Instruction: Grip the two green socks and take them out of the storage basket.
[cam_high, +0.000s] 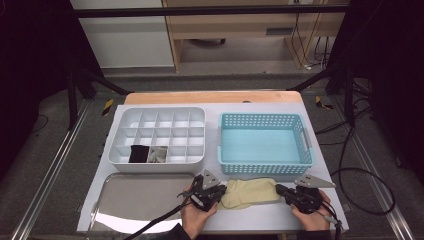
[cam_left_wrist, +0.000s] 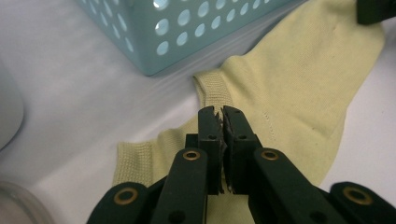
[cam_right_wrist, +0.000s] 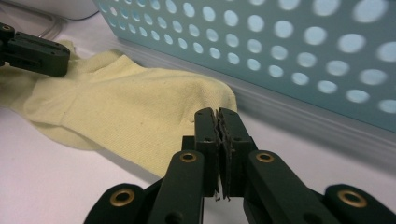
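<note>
Both claws have their jaws together and empty: the left gripper (cam_high: 218, 192) at the cuff end of the pale yellow socks (cam_high: 250, 192), the right gripper (cam_high: 281, 190) at the toe end. The socks lie flat at 6 o'clock of the blue basket (cam_high: 264, 167). The white compartment tray (cam_high: 116, 134), at 9 o'clock of the basket, already holds two rolled pairs, so folding this pair looks barely begun. No readable writing.

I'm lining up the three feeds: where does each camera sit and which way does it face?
High view: above the table's near edge, looking forward and down; both hands, left gripper, right gripper.
Left gripper view: rides its gripper, facing the sock cuff.
Right gripper view: rides its gripper, facing the basket wall.
Shared: yellow sock, blue basket.
</note>
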